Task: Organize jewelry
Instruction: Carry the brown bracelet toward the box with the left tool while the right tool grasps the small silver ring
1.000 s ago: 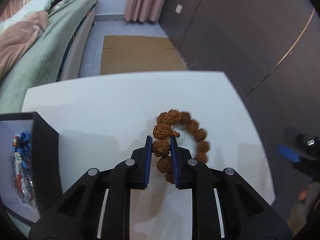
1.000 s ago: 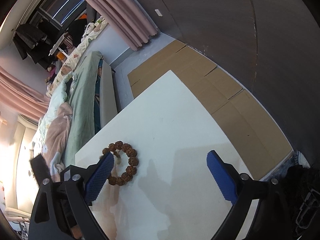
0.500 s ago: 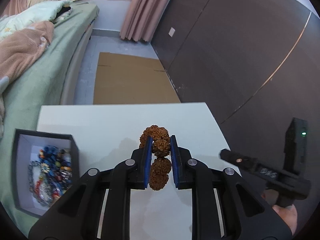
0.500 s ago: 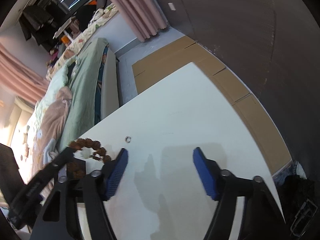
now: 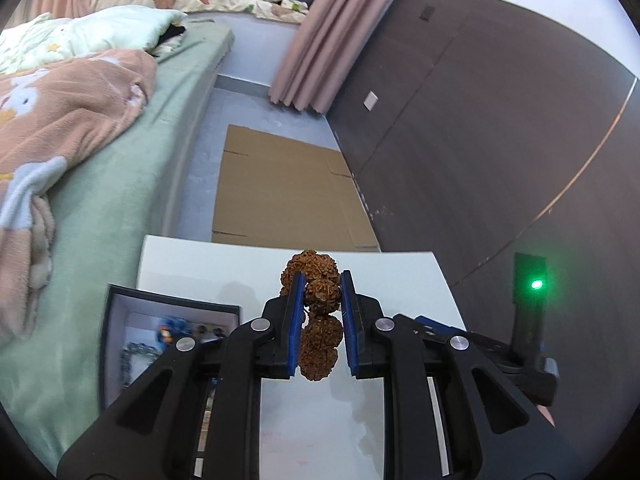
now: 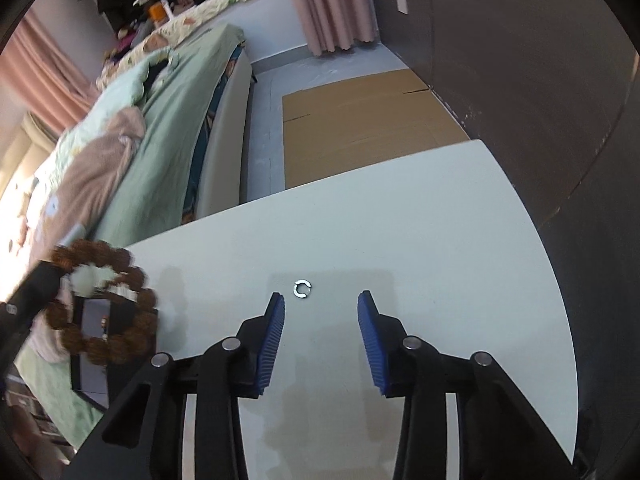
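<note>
My left gripper (image 5: 320, 288) is shut on a brown bead bracelet (image 5: 318, 320) and holds it in the air above the white table (image 5: 320, 420). The bracelet also shows blurred at the left of the right wrist view (image 6: 104, 312), hanging over the black jewelry box. The box (image 5: 116, 320) stands at the table's left edge with a white lining and several beaded pieces inside. My right gripper (image 6: 321, 300) is open and empty, low over the table, with a small silver open ring (image 6: 301, 289) lying just ahead between its fingertips.
A bed with green and peach covers (image 5: 80, 140) runs along the left of the table. Flattened cardboard (image 5: 280, 192) lies on the floor beyond the far edge. A dark panelled wall (image 5: 500, 140) stands to the right. The right gripper's body (image 5: 528, 320) shows at right.
My left gripper has lifted the bracelet off the table and carried it left toward the box. My right gripper has swung over and lowered behind the silver ring.
</note>
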Demonstrator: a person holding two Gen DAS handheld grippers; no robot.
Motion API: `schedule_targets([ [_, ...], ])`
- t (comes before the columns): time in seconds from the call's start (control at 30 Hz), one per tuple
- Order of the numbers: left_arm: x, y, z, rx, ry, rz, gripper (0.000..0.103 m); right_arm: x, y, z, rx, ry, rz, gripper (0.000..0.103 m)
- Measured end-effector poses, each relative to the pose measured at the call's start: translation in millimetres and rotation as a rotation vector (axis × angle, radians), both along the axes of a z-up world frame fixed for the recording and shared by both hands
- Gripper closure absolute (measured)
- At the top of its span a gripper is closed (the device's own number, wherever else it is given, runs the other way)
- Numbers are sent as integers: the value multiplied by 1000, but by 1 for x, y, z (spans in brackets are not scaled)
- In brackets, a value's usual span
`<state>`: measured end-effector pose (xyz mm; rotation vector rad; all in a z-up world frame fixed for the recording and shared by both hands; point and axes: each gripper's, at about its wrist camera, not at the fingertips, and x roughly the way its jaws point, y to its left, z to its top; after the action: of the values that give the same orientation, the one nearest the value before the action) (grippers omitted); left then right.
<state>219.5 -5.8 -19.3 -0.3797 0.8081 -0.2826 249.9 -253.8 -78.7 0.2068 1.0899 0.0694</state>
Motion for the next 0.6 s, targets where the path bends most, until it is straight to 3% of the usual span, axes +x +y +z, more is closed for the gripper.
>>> schedule_targets([
  [0.37, -15, 44, 26, -41, -59, 87, 85, 29, 33, -21, -157, 43, 70, 73],
  [0.6, -17, 64, 24, -44, -53, 123, 85, 33, 48, -33, -223, 60, 91, 76],
])
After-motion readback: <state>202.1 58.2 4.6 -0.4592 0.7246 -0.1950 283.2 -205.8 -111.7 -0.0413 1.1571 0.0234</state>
